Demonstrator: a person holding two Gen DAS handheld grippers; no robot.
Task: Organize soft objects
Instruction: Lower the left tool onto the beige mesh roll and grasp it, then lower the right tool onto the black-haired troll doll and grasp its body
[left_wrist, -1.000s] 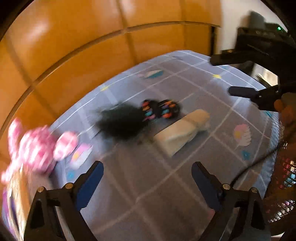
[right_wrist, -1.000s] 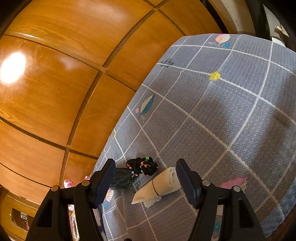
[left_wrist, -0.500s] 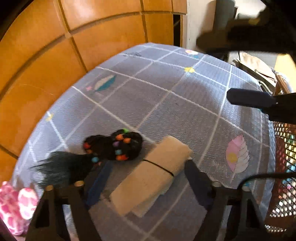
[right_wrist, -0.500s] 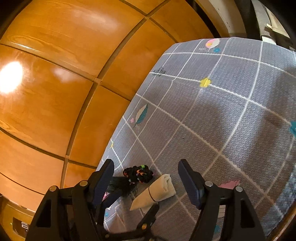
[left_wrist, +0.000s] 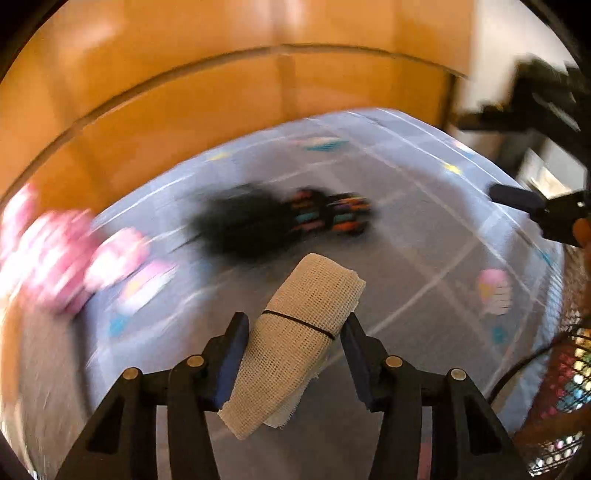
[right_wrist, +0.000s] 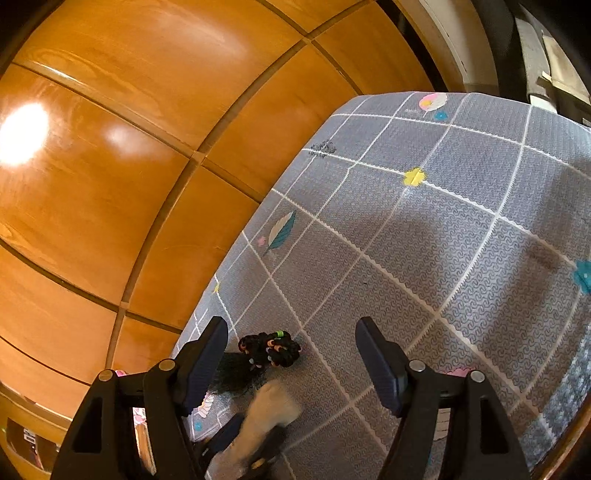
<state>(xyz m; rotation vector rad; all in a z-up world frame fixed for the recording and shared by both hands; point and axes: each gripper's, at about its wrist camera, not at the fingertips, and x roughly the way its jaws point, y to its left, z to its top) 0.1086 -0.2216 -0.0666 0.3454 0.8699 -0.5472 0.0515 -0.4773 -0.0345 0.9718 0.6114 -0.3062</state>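
Observation:
A beige rolled cloth tied with a black band sits between the fingers of my left gripper. The jaws are closing and both pads press its sides. The roll looks sharp while the mat behind it is smeared. In the right wrist view the same roll shows blurred at the bottom, with the left gripper's fingers around it. A black hairy tuft with coloured beads lies on the grey mat just beyond. My right gripper hangs open above the mat with nothing between its fingers.
A pink-and-white plush lies at the mat's left edge. Orange wood panels line the far side. A woven basket with colourful contents stands at the right. One finger of the right gripper reaches in above it.
My left gripper dropped over the rolled cloth, narrowed onto it, and now swings with the roll gripped. The right gripper has stayed in place, still open.

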